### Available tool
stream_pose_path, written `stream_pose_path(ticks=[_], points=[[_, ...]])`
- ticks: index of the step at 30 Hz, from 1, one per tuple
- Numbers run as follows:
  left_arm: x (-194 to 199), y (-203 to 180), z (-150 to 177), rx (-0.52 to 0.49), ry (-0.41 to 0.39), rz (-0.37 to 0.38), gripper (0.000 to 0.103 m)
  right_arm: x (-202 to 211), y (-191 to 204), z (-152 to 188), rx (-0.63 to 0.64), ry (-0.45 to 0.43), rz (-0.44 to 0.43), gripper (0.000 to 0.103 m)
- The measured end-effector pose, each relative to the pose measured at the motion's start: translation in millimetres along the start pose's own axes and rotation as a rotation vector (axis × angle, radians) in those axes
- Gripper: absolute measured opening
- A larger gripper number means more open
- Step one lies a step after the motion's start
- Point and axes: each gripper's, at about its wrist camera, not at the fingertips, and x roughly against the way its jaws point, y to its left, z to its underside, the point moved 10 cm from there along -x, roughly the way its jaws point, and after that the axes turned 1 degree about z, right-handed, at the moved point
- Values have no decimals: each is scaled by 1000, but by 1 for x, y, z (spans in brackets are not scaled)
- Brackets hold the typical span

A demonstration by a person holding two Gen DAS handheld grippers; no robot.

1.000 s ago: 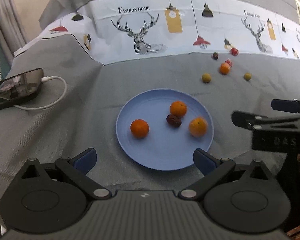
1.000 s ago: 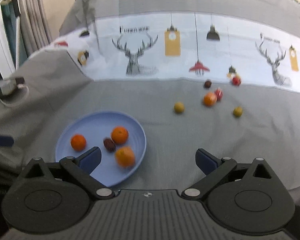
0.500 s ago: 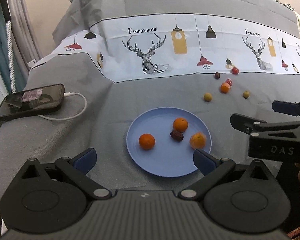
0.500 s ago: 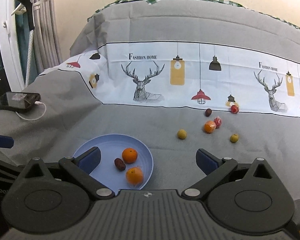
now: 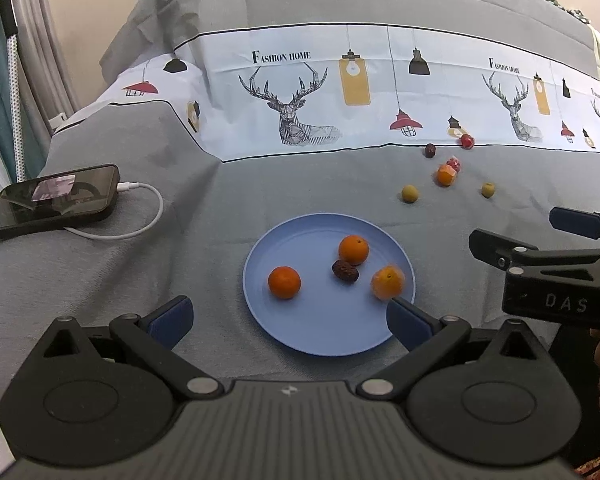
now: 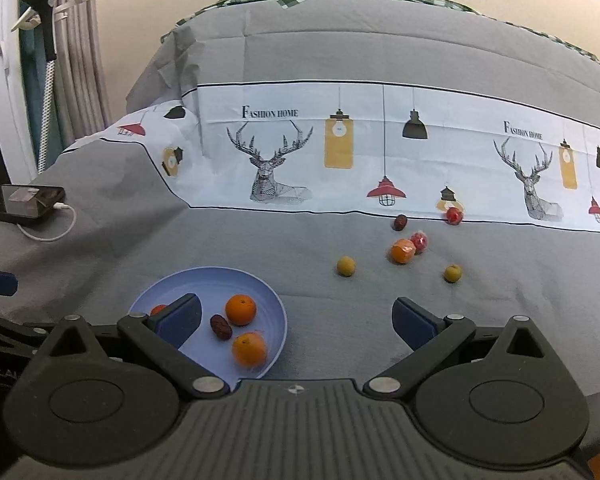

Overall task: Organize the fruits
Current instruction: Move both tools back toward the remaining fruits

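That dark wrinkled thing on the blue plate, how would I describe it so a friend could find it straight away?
Start at the round light-blue plate on the grey cloth. Three oranges lie on it; the small dark brown wrinkled fruit, perhaps a dried date, sits just below the farthest round orange. It is the only dark, shrivelled piece on the plate, and smaller than the oranges.

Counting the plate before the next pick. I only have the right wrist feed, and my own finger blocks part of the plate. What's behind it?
Observer: A whole orange on the blue plate, lying apart from the dark fruit.
Operator: Is the left gripper holding anything?
Observer: No. The left gripper is open and empty, with its fingers at the plate's near edge.
Operator: How do my jaws look from outside?
Observer: The right gripper is open with nothing between its fingers, off to the right of the plate.
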Motion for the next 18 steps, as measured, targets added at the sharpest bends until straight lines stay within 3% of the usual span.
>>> stream_pose_path(ticks=[18], points=[[-29, -16, -23, -12, 9, 31, 103, -21, -30, 6, -45, 35, 56, 101]])
